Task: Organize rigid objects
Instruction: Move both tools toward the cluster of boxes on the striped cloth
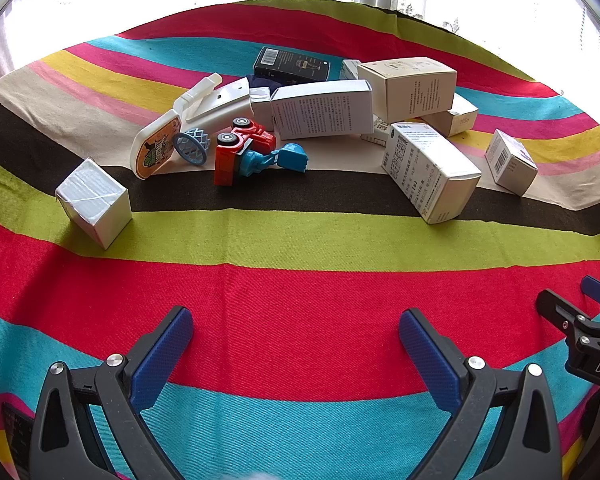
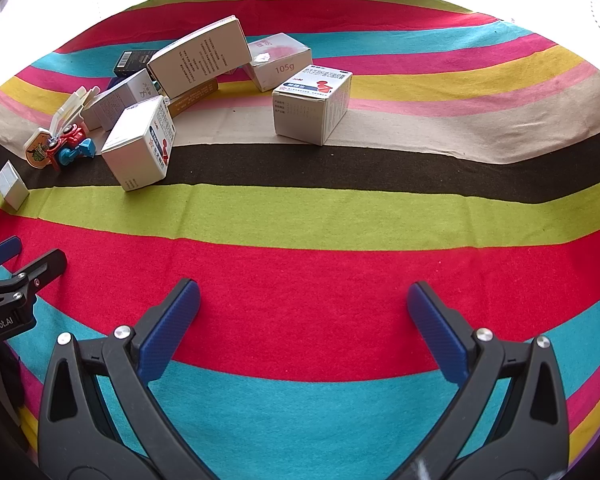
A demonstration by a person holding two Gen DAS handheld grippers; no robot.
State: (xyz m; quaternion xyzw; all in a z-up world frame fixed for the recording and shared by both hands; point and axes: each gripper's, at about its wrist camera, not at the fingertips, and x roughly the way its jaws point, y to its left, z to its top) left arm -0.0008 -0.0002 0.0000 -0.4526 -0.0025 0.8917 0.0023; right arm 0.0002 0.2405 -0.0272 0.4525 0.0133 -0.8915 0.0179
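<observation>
toward the far left corner of the bench (image 1: 300, 280), on its striped cloth (image 1: 300, 240), a small silver box (image 1: 94, 202) sits alone. next comes a white toy basketball stand (image 1: 172, 136) lying on its side, with a red and blue toy truck (image 1: 244, 154) tipped over against it. further right the cartons are piled loosely: a long grey box (image 1: 322, 110) leaning on a black box (image 1: 292, 65) behind it, a beige box (image 1: 410, 84) perched on others, a white medicine box (image 1: 430, 172) tilted toward the near edge, and a small barcode box (image 1: 510, 162) apart at the right. in the right view a square white box (image 2: 312, 108) stands upright, clear of the heap.

the left tongs (image 1: 296, 340) and right tongs (image 2: 304, 320) both hover over the near edge, spread wide, holding nothing.

judging by this jumble, the tidying looks barely begun: nothing is lined up or stacked squarely, toys and boxes are mixed, and everything has yet to be sorted.
</observation>
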